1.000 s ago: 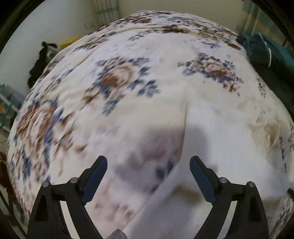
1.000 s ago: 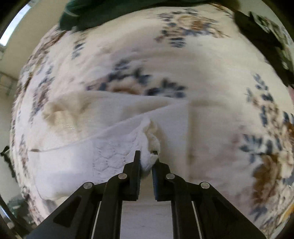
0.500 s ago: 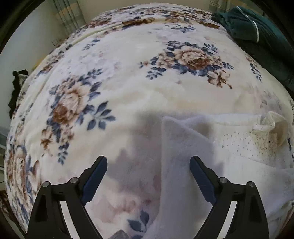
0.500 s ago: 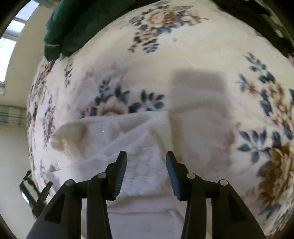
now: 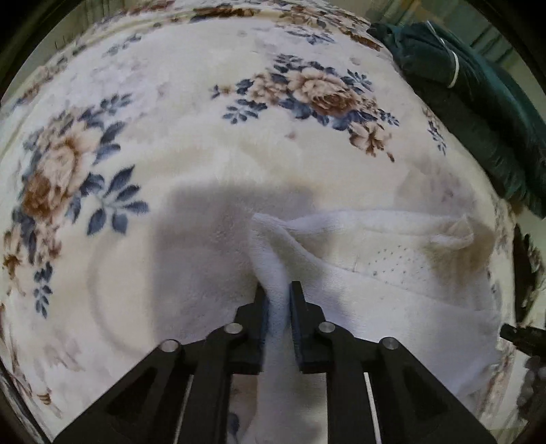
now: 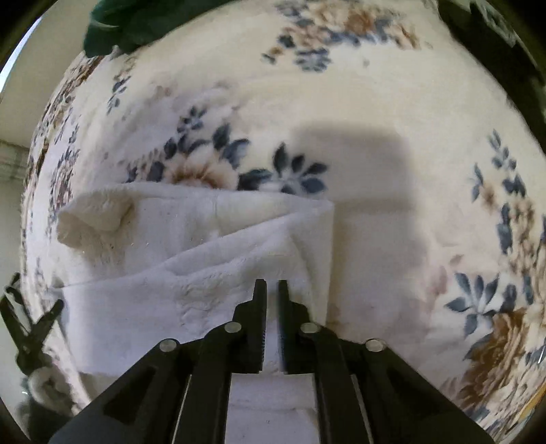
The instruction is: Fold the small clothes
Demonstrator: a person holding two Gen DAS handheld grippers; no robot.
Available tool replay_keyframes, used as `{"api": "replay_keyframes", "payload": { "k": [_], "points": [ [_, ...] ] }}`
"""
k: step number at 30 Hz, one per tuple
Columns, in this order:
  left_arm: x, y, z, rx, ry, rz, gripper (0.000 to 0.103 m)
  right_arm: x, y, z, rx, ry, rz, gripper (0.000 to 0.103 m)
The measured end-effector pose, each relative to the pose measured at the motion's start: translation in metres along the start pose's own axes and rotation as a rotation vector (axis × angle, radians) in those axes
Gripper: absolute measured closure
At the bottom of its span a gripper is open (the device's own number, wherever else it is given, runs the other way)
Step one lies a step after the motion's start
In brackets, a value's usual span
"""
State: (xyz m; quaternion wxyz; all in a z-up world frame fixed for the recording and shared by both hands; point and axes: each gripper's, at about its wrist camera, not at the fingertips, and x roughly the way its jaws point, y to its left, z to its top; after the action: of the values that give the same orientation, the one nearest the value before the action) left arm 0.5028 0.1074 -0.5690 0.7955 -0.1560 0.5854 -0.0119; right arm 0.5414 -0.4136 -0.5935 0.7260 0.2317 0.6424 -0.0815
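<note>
A small white fleecy garment (image 5: 392, 283) lies partly folded on a cream bedspread with blue and brown flowers (image 5: 170, 143). My left gripper (image 5: 278, 290) points steeply down at the garment's left edge. Its jaws are closing, and a raised ridge of white cloth is pinched between them. In the right wrist view the same garment (image 6: 177, 246) spreads out to the left. My right gripper (image 6: 271, 283) is over the garment's right end. Its jaws are closing to a narrow gap with white cloth in it, and creases run in toward the tips.
A dark green garment (image 5: 477, 102) is heaped at the bedspread's far right, and shows at the top left (image 6: 136, 20) in the right wrist view. Dark cloth (image 6: 494, 37) lies at that view's top right. The flowered bedspread (image 6: 426, 239) stretches out on all sides.
My left gripper came down onto the garment's left edge and went from wide open to pinching the cloth. My right gripper let go of its fold, opened, and has narrowed again on the cloth.
</note>
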Motion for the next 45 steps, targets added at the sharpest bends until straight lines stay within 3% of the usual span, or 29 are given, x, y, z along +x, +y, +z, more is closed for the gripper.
{"api": "replay_keyframes", "payload": {
  "k": [1, 2, 6, 10, 11, 13, 17, 22, 25, 30, 34, 40, 41, 42, 45],
  "points": [
    [0.003, 0.003, 0.002, -0.016, 0.018, -0.022, 0.072, -0.004, -0.010, 0.006, 0.042, -0.025, 0.005, 0.064],
    [0.006, 0.006, 0.002, -0.025, 0.029, -0.045, 0.071, -0.006, -0.020, 0.011, 0.082, -0.045, 0.010, 0.053],
    [0.002, 0.005, 0.003, -0.016, 0.018, -0.024, 0.071, 0.003, -0.053, 0.032, 0.215, -0.015, 0.086, 0.052],
    [-0.041, -0.002, -0.008, 0.018, -0.085, -0.005, 0.068, -0.025, -0.061, 0.014, 0.187, -0.013, 0.093, 0.052],
    [-0.053, -0.004, -0.013, 0.018, -0.105, -0.003, 0.061, -0.033, -0.064, 0.005, 0.187, -0.006, 0.096, 0.052],
    [-0.081, -0.007, -0.025, 0.009, -0.148, -0.013, 0.030, -0.050, -0.071, -0.015, 0.190, 0.015, 0.088, 0.052],
    [-0.122, -0.016, -0.064, -0.043, -0.196, -0.061, 0.029, -0.088, -0.084, -0.073, 0.161, 0.078, 0.062, 0.052],
    [-0.132, -0.061, -0.136, -0.044, -0.167, 0.064, 0.029, -0.118, -0.111, -0.107, 0.065, 0.141, 0.073, 0.052],
    [-0.121, -0.088, -0.186, -0.059, -0.115, 0.168, 0.029, -0.110, -0.123, -0.089, 0.029, 0.161, 0.138, 0.052],
    [-0.103, -0.110, -0.269, -0.162, -0.041, 0.336, 0.029, -0.058, -0.117, -0.010, -0.016, 0.151, 0.263, 0.052],
    [-0.092, -0.122, -0.308, -0.262, -0.025, 0.414, 0.029, 0.005, -0.099, 0.049, -0.034, 0.210, 0.373, 0.052],
    [-0.078, -0.141, -0.334, -0.307, 0.013, 0.463, 0.029, 0.069, -0.076, 0.066, -0.022, 0.339, 0.463, 0.053],
    [-0.076, -0.143, -0.335, -0.306, 0.015, 0.467, 0.029, 0.069, -0.074, 0.064, -0.034, 0.320, 0.456, 0.078],
    [-0.074, -0.143, -0.335, -0.306, 0.018, 0.471, 0.029, 0.069, -0.069, 0.064, -0.063, 0.308, 0.430, 0.096],
    [-0.068, -0.143, -0.336, -0.321, 0.033, 0.450, 0.029, 0.044, -0.063, 0.081, -0.125, 0.185, 0.350, 0.097]
  ]
}}
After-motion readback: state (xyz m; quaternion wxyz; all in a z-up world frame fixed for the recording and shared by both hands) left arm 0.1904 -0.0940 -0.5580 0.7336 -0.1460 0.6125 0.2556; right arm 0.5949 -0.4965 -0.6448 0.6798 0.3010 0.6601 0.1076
